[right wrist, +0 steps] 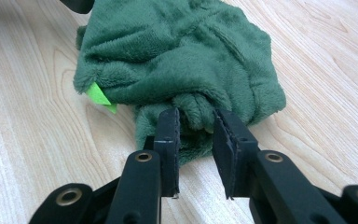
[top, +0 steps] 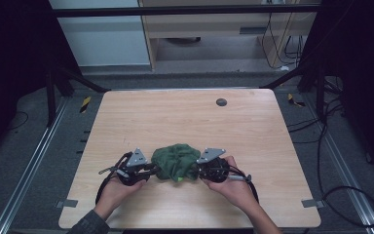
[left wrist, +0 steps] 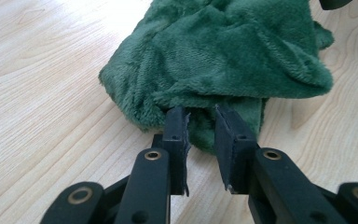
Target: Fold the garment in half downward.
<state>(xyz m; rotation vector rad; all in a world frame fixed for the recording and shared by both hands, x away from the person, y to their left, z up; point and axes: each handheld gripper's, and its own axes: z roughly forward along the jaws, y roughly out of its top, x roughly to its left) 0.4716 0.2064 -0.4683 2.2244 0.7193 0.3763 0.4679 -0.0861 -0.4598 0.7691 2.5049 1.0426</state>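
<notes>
A crumpled green plush cloth (top: 176, 162) is seen bunched on the wooden table (top: 185, 117), lying between the two tongs and touching both. The left gripper (left wrist: 201, 122) is set at the cloth's left end, the right gripper (right wrist: 196, 122) at its right end, each aimed inward along the tabletop.

In the left gripper view the jaws stand narrowly parted, with a fold of cloth reaching into the gap at the tips; the pads are not seen pressing on it, so the cloth is judged to be loose there. In the right gripper view the jaws are likewise narrow, and a rounded roll of plush sits between the tips. Whether the pads pinch that roll cannot be told for certain, since the pile hides the contact; a slight gap seems to be left. A small bright green tag (right wrist: 99, 97) is shown at the cloth's edge, to the left of the right gripper's jaws in its own view.

The step in hand is judged to be a fresh hold on the cloth's opposite ends so that it can be spread. A single edge layer should be taken rather than a thick fold, deep enough into the pads not to slip. Both holds should be secured before the tongs are drawn apart, and the cloth should be raised slightly so that it is not dragged.
</notes>
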